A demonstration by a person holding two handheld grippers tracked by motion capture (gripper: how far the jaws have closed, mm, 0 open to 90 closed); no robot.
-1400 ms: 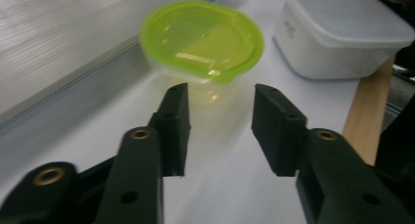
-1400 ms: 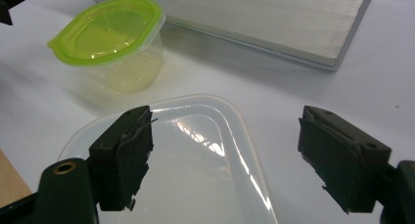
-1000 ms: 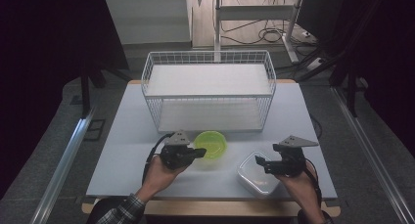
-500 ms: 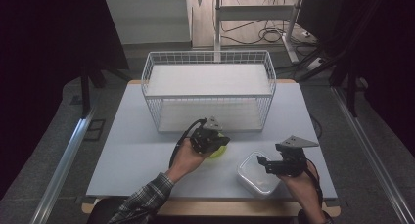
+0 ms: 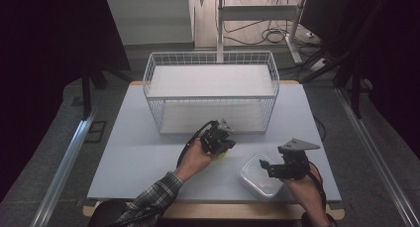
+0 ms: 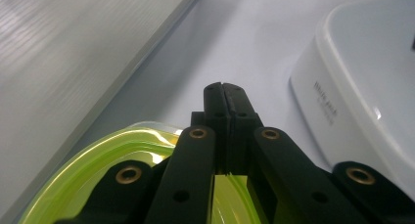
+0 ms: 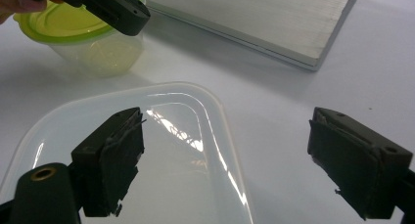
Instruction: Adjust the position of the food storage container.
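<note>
We see the green-lidded container (image 7: 80,35) just in front of the wire basket (image 5: 210,95), with our left gripper (image 6: 226,99), jaws pressed together, over its lid. Nearer us, the right gripper (image 7: 225,155) hangs with jaws apart above the white container (image 5: 257,176).

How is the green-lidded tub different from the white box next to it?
The green-lidded tub has a bright lime lid and a see-through body; the white box has a cloudy white lid. The tub looks round, the box a rounded rectangle and broader. The left claw, shut, is over the tub; the right claw is open above the box. Both are lidded plastic containers on the table.
</note>
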